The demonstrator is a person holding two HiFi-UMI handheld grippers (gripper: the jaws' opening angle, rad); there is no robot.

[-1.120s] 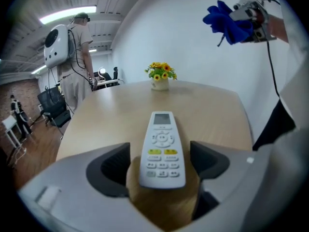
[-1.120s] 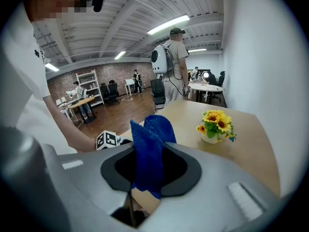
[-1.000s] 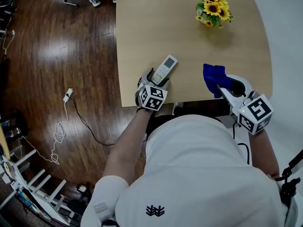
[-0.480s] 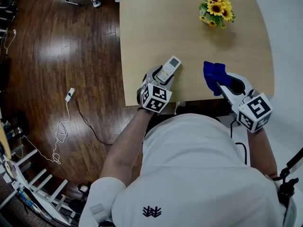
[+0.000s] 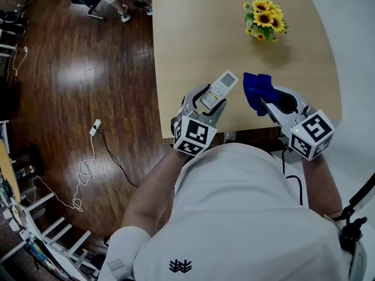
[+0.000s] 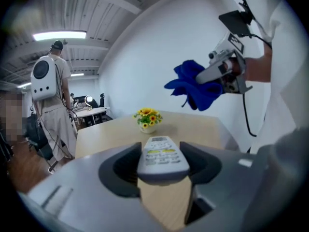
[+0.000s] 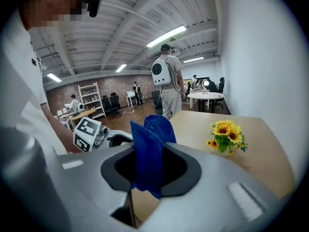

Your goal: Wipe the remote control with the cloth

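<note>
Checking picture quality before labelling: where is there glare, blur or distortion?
Head view: glare on the floor, soft shadow beside the flowers. Left gripper view: fisheye bending, dark corners, remote blurry near the lens. Right gripper view: same fisheye, cloth sharp.

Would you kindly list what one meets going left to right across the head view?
White cable → left gripper holding the remote control → blue cloth → right gripper.

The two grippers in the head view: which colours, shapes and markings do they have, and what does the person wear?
The left gripper and the right gripper are light grey, with dark, curved jaw insides. Each carries a white cube with black square markers. A black cable hangs from the right one. The person wears a white short-sleeved shirt.
</note>
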